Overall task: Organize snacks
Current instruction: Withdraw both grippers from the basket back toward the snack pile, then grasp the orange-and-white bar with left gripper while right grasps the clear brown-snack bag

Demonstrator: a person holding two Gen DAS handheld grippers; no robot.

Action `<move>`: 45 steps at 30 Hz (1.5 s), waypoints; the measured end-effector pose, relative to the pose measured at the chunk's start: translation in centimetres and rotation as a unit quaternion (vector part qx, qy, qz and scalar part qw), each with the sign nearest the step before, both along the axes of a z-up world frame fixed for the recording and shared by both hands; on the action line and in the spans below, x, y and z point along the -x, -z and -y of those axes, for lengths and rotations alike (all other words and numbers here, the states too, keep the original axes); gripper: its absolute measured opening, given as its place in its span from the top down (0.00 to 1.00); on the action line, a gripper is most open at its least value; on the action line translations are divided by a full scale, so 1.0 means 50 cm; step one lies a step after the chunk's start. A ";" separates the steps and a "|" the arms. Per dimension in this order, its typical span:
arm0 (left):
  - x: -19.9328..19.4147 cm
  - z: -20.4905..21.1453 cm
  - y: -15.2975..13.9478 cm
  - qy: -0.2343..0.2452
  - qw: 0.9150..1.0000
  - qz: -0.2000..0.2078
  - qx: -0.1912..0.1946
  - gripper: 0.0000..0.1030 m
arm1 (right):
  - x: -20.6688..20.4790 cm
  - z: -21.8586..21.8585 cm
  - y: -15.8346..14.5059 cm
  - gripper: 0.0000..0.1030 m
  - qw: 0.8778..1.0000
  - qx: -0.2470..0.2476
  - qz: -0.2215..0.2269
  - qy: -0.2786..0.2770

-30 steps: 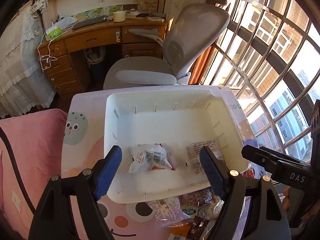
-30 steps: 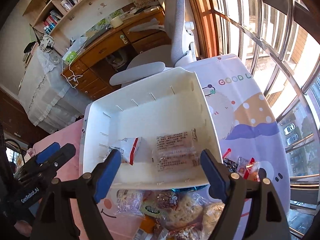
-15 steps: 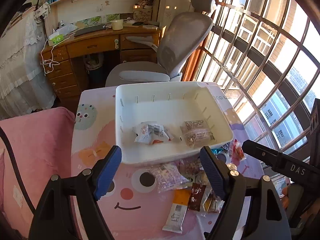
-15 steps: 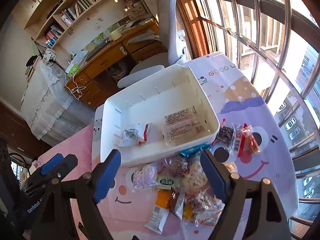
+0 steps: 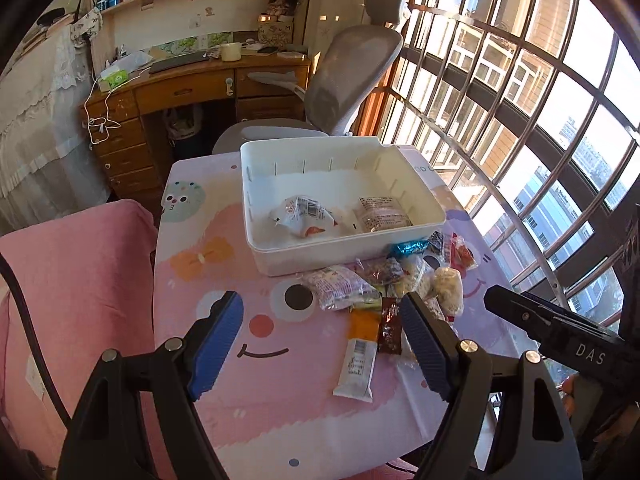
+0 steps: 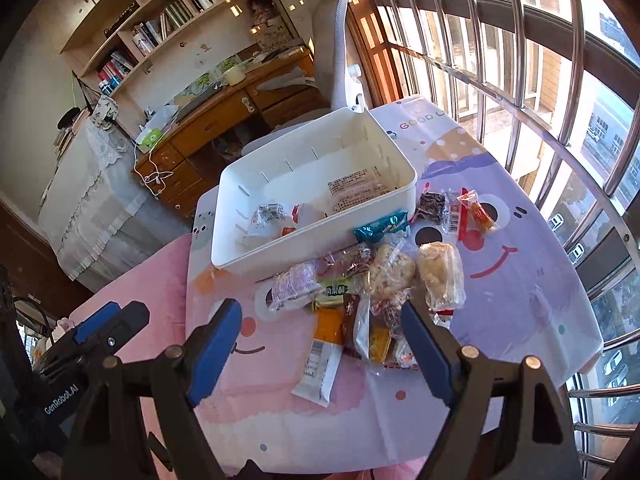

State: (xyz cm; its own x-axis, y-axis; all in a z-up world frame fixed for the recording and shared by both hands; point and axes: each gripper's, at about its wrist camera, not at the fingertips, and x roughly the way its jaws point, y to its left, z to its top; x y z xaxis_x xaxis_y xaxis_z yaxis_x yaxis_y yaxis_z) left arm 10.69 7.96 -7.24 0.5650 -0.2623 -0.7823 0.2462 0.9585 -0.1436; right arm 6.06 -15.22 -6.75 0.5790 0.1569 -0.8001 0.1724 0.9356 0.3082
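Note:
A white plastic bin [image 5: 348, 254] [image 6: 316, 236] stands on the cartoon tablecloth. In it lie a white wrapped snack [image 5: 304, 216] [image 6: 266, 220] and a clear pack with printed text [image 5: 382, 214] [image 6: 356, 192]. A heap of loose snacks [image 5: 384, 288] [image 6: 372, 284] lies in front of the bin, with an orange and white bar [image 5: 358, 354] [image 6: 322, 354] nearest me. My left gripper [image 5: 324, 340] is open and empty above the cloth, short of the heap. My right gripper [image 6: 320, 340] is open and empty over the heap's near edge.
The table [image 5: 280, 408] [image 6: 520, 288] ends close in front and at the right by the barred window [image 5: 520, 100]. A pink cloth [image 5: 76, 280] lies left. A grey office chair [image 5: 340, 76] and a wooden desk [image 5: 192, 88] stand behind the table.
Both grippers have pulled back and up from over the bin toward me. The bin looks smaller and the snack heap has come into full view. Both stay open and empty.

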 end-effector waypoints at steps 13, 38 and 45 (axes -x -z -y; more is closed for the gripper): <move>0.064 0.010 0.073 0.006 0.999 -0.050 -0.007 0.23 | 0.067 -0.014 0.039 0.20 0.998 0.048 -0.003 -0.043; 0.000 0.156 0.296 -0.074 0.982 -0.165 -0.058 0.23 | 0.005 0.074 0.170 0.21 0.973 0.087 -0.038 -0.212; -0.020 0.178 0.353 -0.104 0.975 -0.185 -0.069 0.23 | -0.034 0.083 0.206 0.30 0.959 0.073 -0.049 -0.268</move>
State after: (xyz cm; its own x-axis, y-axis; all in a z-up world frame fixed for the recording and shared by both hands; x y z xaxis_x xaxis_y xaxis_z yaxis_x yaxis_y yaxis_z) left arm 11.68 -0.96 -24.87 0.2669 -0.0491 -0.9625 -0.0005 0.9987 -0.0511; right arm 7.76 -19.39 -17.06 0.3674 0.2927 -0.8828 -0.3236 0.9301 0.1737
